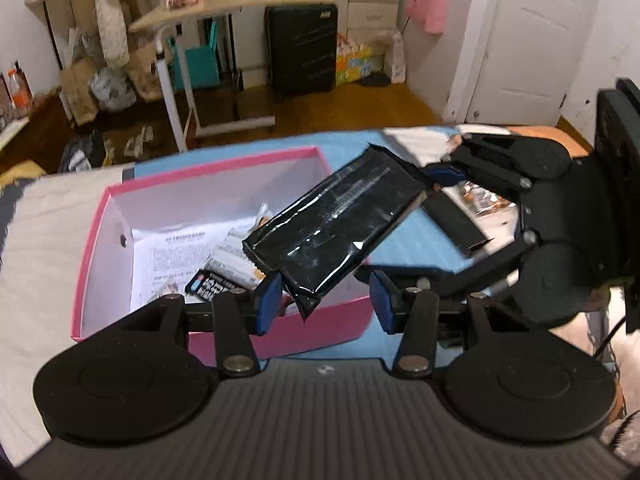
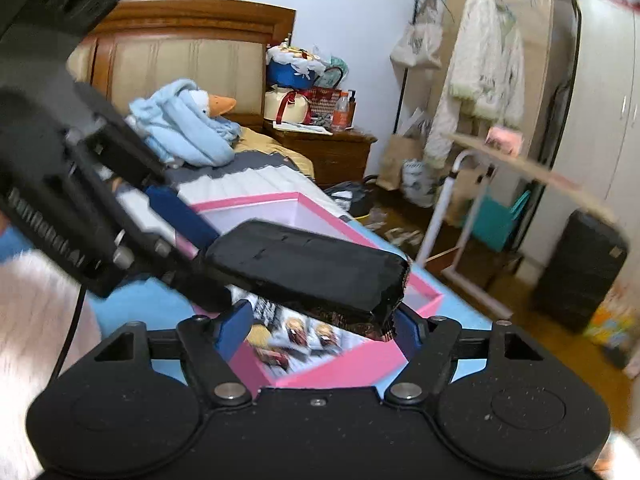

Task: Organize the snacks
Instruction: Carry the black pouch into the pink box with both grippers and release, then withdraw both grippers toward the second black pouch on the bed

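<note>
A long black snack packet [image 1: 336, 224] [image 2: 304, 272] hangs tilted over an open pink box [image 1: 100, 240] [image 2: 360, 356] on the bed. Its lower end lies between the pads of my left gripper [image 1: 324, 304], against the left-hand pad, with a gap to the other pad. Its upper end reaches my right gripper [image 2: 322, 324], whose fingers [image 1: 444, 172] stand wide and apart from it on one side. Neither gripper visibly clamps it. Several snack packets [image 1: 232, 264] [image 2: 304, 336] and a printed sheet [image 1: 172, 248] lie inside the box.
The box sits on a blue cloth [image 1: 404, 240] on the bed, with another light snack packet [image 1: 480, 196] beside it. A folded blue blanket with a goose plush [image 2: 188, 120] lies near the headboard. A rolling table [image 1: 224, 4], suitcase [image 1: 302, 48] and clothes rack [image 2: 480, 60] stand beyond.
</note>
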A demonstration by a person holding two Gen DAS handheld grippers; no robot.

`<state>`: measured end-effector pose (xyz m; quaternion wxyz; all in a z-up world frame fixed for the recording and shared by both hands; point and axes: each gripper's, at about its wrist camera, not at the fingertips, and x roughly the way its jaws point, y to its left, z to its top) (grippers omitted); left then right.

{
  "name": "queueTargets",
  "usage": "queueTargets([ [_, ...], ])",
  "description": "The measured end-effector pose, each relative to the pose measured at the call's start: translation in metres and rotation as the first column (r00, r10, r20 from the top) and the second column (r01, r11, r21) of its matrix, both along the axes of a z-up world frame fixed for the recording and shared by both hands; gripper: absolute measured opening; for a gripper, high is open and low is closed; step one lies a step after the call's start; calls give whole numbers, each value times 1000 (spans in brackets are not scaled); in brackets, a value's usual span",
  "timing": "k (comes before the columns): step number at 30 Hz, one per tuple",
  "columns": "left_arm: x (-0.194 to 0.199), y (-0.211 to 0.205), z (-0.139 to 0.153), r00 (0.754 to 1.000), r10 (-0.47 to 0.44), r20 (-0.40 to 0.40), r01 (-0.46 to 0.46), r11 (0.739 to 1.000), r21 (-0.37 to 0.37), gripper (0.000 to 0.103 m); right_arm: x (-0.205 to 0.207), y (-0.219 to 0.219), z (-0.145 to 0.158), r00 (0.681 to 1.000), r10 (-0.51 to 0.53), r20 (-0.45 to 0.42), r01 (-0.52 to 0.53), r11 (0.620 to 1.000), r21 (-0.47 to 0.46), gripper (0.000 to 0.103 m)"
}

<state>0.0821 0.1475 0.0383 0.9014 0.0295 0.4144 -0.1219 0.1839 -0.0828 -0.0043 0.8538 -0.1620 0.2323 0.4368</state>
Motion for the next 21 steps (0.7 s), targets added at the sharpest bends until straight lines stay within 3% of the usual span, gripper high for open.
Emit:
queueTargets([
  [4, 25, 16, -16, 999, 25, -42, -25, 1000, 3, 46, 20, 18, -14, 999, 1, -49, -1, 1000, -3, 75],
  [7, 42, 30, -28, 995, 32, -90, -38, 998, -59, 46, 29, 30, -26, 995, -1, -102, -2, 999, -34, 64],
  [13, 54, 49, -53, 980, 91, -179, -118, 982, -146, 46, 32, 35, -36, 991, -47, -126, 43, 999, -31, 64],
  [16, 50, 48, -45, 982, 105, -156, -125, 984, -126, 46, 19, 23, -21, 995, -43, -92, 42, 999, -16, 64],
  [21, 41, 29, -9, 992, 80, -97, -92, 988, -127, 48, 2, -13, 16, 991, -127, -40, 123, 988, -89, 65],
])
